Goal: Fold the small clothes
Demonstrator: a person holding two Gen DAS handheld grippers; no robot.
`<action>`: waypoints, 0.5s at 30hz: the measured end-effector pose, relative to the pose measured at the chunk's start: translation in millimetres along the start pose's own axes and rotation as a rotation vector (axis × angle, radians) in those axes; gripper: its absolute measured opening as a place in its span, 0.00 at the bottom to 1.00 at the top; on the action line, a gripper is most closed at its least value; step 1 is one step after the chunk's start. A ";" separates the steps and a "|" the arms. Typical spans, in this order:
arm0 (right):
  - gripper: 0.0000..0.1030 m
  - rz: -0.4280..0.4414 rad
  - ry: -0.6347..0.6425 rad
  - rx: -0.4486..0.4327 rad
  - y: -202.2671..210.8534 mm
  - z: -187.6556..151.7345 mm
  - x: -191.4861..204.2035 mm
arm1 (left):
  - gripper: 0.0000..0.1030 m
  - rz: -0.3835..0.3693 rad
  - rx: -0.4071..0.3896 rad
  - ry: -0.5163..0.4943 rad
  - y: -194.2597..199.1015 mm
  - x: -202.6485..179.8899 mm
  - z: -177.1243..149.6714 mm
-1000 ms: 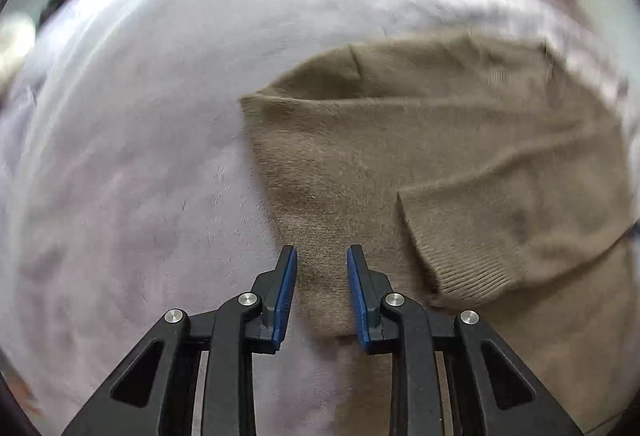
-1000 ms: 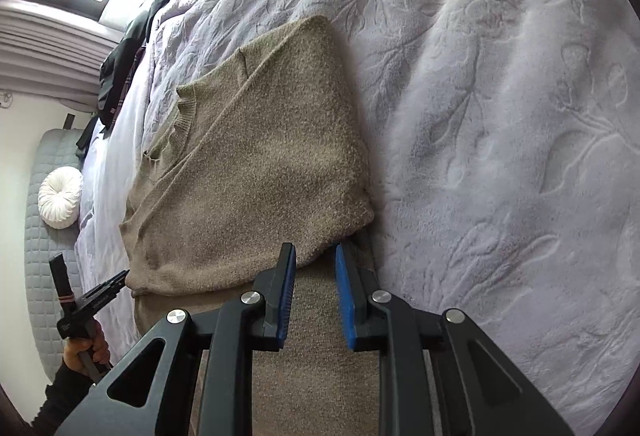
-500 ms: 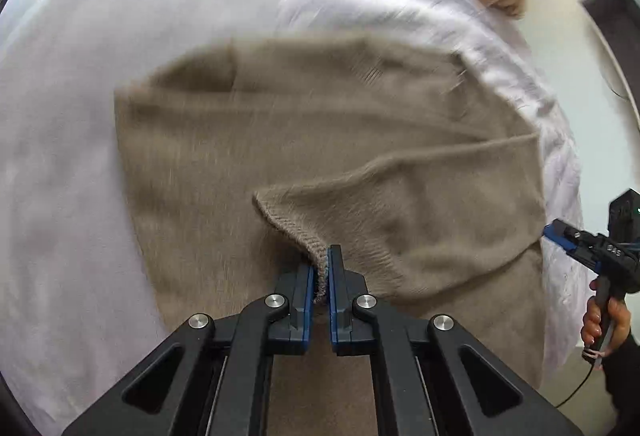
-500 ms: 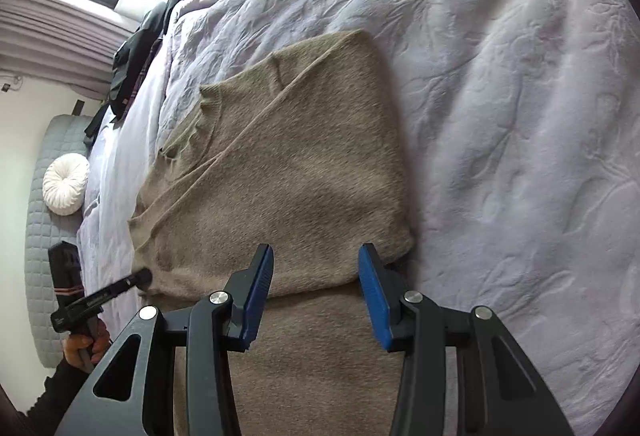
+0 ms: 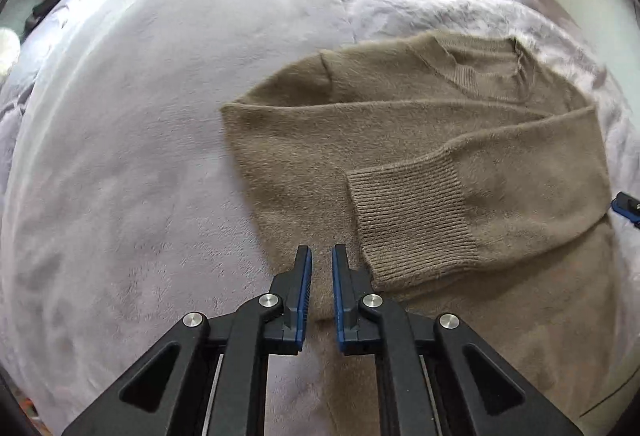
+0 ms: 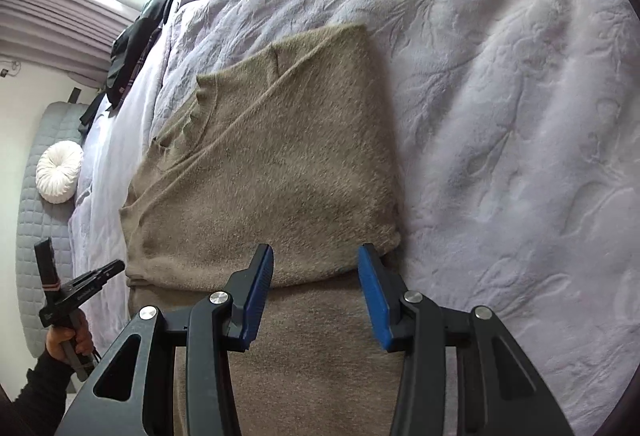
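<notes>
While the taupe fuzzy knit sweater (image 5: pixel 420 155) lies at twelve o'clock of both, left claw (image 5: pixel 321 256) gapes narrowly, right claw (image 6: pixel 316 256) wide, both empty.

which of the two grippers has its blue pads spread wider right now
The right gripper, over the folded taupe knit sweater, has the wider gap. The left gripper, beside the sweater's ribbed cuff, shows only a narrow slit, holding nothing.

Both the left gripper (image 5: pixel 321 256) and right gripper (image 6: pixel 316 256) have black linkage arms, silver pivot screws and ribbed blue pads (image 6: pixel 372 296); beside the right one, a bare-skinned hand (image 6: pixel 68 336) emerges from a black sleeve (image 6: pixel 36 392)
</notes>
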State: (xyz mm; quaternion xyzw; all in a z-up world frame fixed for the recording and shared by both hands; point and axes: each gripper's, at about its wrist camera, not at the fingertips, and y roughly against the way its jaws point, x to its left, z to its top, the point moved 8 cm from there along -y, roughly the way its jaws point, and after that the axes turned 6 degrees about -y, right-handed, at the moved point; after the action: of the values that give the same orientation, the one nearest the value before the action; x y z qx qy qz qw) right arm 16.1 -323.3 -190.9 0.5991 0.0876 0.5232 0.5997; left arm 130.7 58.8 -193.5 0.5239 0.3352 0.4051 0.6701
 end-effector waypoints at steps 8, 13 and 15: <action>0.47 0.115 -0.190 0.027 11.3 11.1 -26.0 | 0.11 -0.070 -0.041 0.079 -3.2 -10.4 12.5; 0.47 0.214 -0.360 0.091 -13.5 -16.2 -32.9 | 0.11 -0.086 -0.017 0.089 -16.4 -26.6 9.4; 0.36 0.235 -0.428 0.051 -24.4 -12.1 -38.8 | 0.11 -0.061 -0.010 0.078 -19.9 -27.7 5.8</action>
State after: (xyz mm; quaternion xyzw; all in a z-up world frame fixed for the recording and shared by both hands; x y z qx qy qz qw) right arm 3.1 -337.7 -234.1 0.7174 -0.0982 0.4481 0.5243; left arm 127.2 29.1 -210.9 0.4937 0.3748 0.4066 0.6712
